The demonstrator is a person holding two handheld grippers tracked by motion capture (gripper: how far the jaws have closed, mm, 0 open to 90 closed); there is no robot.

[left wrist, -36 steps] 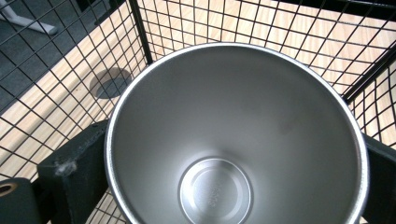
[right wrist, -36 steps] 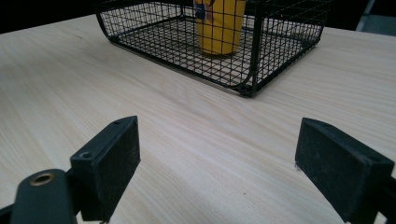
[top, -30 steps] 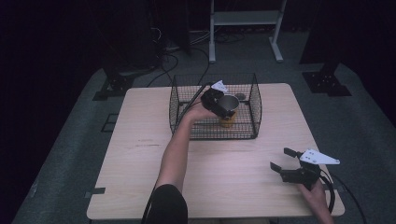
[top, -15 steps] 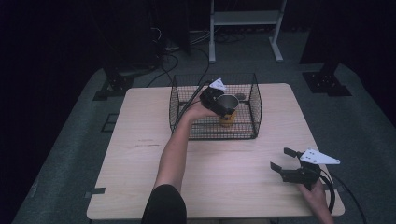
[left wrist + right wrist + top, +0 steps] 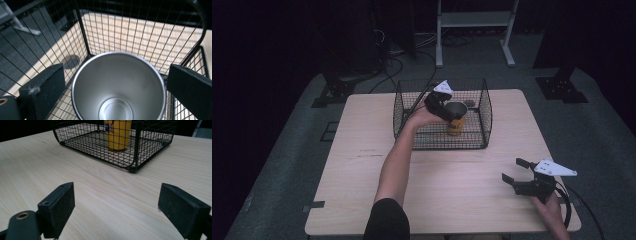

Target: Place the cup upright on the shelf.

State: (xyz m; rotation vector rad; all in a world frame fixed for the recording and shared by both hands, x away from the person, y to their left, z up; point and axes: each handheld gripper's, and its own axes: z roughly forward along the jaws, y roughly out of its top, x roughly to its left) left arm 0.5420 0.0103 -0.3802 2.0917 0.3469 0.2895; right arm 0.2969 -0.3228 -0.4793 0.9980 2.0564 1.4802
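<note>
Cup (image 5: 117, 87) stands between open left gripper (image 5: 447, 107) jaws.

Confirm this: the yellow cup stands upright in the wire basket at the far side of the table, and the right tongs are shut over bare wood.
Not quite. The right tongs are open, not shut: the right gripper view shows the jaws spread wide over the bare table. The rest holds: the yellow cup stands upright in the wire basket at the far side.
</note>
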